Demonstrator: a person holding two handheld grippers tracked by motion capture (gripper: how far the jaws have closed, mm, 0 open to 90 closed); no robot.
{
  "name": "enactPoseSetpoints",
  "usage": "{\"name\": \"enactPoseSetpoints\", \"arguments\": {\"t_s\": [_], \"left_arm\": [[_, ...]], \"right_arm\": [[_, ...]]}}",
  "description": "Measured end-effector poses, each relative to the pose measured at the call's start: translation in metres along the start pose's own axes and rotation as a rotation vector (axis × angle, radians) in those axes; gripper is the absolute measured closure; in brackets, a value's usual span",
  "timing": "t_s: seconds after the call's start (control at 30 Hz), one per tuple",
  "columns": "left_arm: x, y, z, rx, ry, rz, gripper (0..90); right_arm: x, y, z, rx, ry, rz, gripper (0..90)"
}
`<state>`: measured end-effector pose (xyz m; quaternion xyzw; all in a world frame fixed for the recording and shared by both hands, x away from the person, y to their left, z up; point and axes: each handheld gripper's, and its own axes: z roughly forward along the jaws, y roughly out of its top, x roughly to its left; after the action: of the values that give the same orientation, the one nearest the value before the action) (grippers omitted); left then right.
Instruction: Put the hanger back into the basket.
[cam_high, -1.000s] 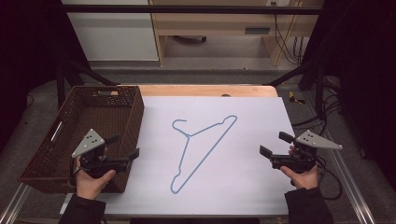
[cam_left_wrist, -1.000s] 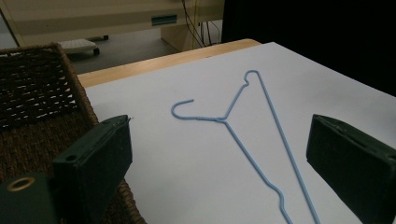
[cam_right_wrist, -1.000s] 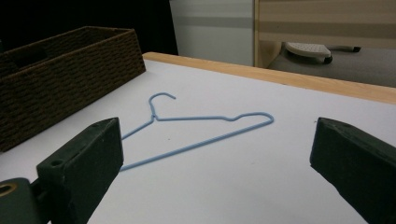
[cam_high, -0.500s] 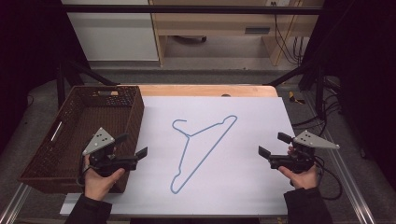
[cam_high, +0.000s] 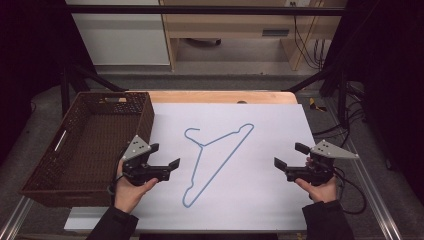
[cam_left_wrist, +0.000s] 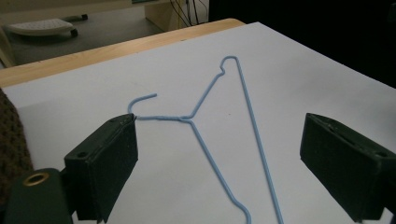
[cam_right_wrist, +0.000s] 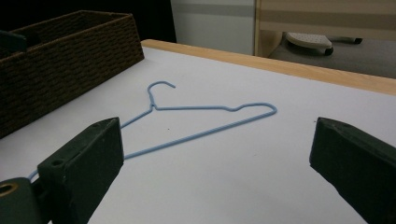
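Blue wire hanger approached from both sides

The hanger (cam_high: 217, 162) is laid flat mid-tabletop (cam_high: 280, 200), untouched. The left claw (cam_high: 165, 156) and right claw (cam_high: 286, 155) are held wide, aimed inward at it, probably for a two-sided pickup toward the wicker basket (cam_high: 60, 185) alongside.

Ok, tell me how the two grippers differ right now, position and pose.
The left gripper sits close beside the blue hanger, near the brown basket; the right gripper sits farther from the hanger, near the white sheet's right edge. The left points right, the right points left. Both are hand-held, jaws wide open, holding nothing.
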<state>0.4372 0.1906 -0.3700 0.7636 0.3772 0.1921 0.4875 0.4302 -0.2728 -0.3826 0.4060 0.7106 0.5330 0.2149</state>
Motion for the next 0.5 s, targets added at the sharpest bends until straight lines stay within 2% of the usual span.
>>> {"name": "enactPoseSetpoints", "arguments": {"t_s": [0.2,0.3,0.5], "left_arm": [[-0.007,0.002,0.026,0.039,-0.021,-0.007,11.6],[-0.01,0.003,0.04,0.073,-0.015,0.0,11.9],[-0.012,0.003,0.057,0.106,-0.006,-0.008,14.7]], "right_arm": [[0.002,-0.001,0.003,0.012,-0.001,0.001,3.2],[0.002,-0.001,0.003,0.014,0.003,0.002,3.2],[0.003,-0.001,0.005,0.021,0.004,-0.001,3.3]]}}
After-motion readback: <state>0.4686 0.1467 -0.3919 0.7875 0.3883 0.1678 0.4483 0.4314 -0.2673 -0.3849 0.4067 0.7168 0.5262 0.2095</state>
